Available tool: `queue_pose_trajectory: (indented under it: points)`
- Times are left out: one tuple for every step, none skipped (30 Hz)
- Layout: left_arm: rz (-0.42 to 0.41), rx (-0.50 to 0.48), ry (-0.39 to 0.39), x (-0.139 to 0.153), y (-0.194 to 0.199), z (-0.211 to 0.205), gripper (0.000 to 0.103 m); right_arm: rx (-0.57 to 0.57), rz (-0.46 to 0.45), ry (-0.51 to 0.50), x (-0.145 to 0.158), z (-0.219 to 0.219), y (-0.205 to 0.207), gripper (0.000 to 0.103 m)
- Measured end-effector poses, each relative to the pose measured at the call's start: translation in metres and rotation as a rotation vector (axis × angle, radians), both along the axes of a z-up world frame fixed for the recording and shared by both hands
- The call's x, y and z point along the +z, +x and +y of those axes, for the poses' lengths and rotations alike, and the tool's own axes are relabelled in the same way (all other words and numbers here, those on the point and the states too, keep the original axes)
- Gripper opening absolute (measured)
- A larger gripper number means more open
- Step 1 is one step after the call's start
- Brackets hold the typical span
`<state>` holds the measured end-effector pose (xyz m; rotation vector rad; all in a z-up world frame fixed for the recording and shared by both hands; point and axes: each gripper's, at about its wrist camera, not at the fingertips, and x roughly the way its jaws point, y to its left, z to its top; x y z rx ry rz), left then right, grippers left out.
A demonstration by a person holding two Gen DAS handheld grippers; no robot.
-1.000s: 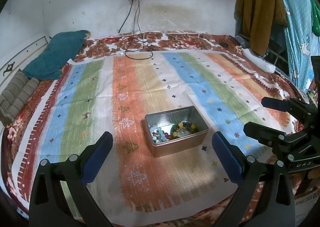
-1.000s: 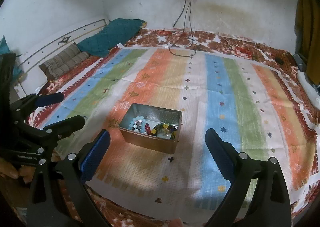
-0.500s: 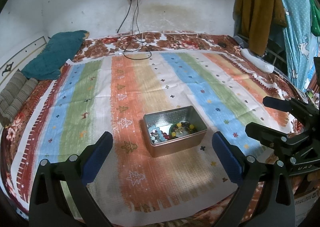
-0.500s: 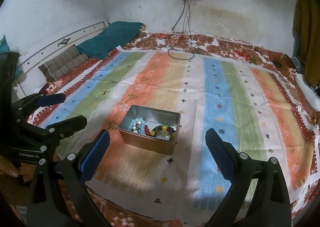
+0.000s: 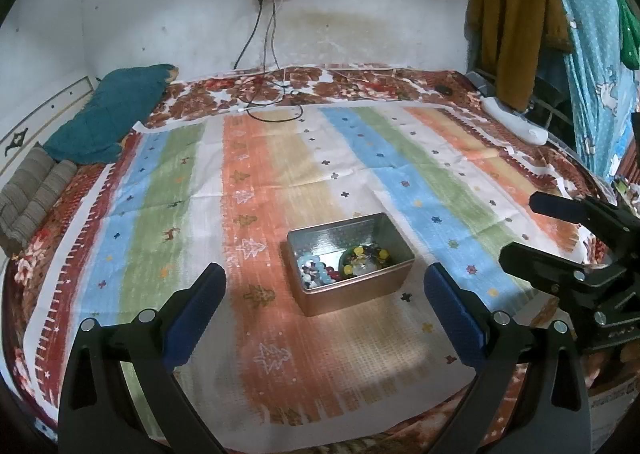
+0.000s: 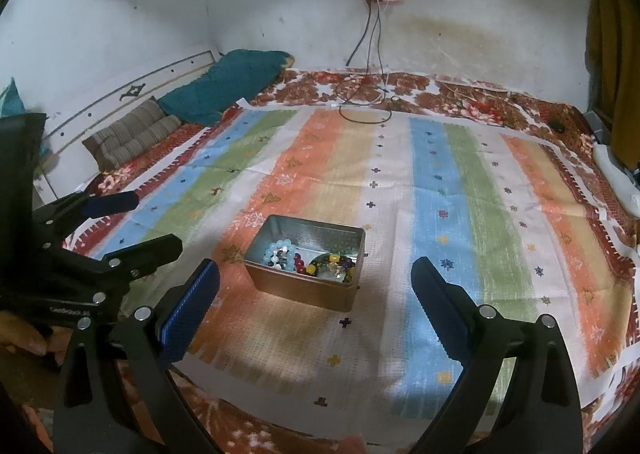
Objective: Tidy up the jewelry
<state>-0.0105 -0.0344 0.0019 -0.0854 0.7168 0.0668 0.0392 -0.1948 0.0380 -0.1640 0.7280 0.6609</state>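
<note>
A rectangular metal tin (image 5: pixel 396 274) (image 6: pixel 304 292) sits on a striped cloth (image 5: pixel 280 182) (image 6: pixel 440 214) over a bed. Inside lie a pale blue bead bracelet (image 5: pixel 316 270) (image 6: pixel 278 250) and a multicoloured bead bracelet (image 5: pixel 366 260) (image 6: pixel 334 264). My left gripper (image 5: pixel 326 292) is open and empty, held back from the tin over the cloth's near part. My right gripper (image 6: pixel 316 286) is open and empty, also short of the tin. Each gripper shows in the other's view, the right one (image 5: pixel 520 230) at the right edge and the left one (image 6: pixel 154 222) at the left edge.
A teal blanket (image 5: pixel 108 114) (image 6: pixel 228 82) and a striped pillow (image 5: pixel 32 190) (image 6: pixel 132 134) lie at the bed's left end. Black cables (image 5: pixel 276 110) (image 6: pixel 364 102) run from a wall power strip onto the bed. Clothes (image 5: pixel 516 22) hang at the right. A white object (image 5: pixel 516 122) lies near the bed's right edge.
Both grippers have drawn back slightly from the tin; the view shifted a little. Both stay open and empty.
</note>
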Motion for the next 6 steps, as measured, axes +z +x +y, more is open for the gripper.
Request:
queue_pose_trajectory:
  points:
    - [-0.001, 0.001, 0.000, 0.0009, 0.0002, -0.0001, 0.097, 0.001, -0.003, 0.002, 0.0006, 0.0008, 0.0000, 0.097]
    - [-0.005, 0.000, 0.002, 0.0020, -0.0001, -0.0007, 0.097, 0.001, -0.007, 0.004, 0.0011, 0.0005, -0.0012, 0.097]
    - [-0.009, -0.004, 0.004, 0.0033, -0.0005, -0.0005, 0.097, 0.001, -0.010, 0.008, 0.0017, 0.0002, -0.0019, 0.097]
    - [-0.013, -0.010, 0.006, 0.0040, -0.0007, -0.0005, 0.097, 0.000, -0.012, 0.011, 0.0021, 0.0002, -0.0017, 0.097]
    - [-0.015, -0.015, 0.010, 0.0047, -0.0007, -0.0012, 0.097, -0.001, -0.012, 0.014, 0.0025, 0.0003, -0.0012, 0.097]
    - [-0.016, -0.018, 0.014, 0.0043, -0.0005, -0.0008, 0.097, -0.001, -0.012, 0.017, 0.0021, -0.0008, -0.0016, 0.097]
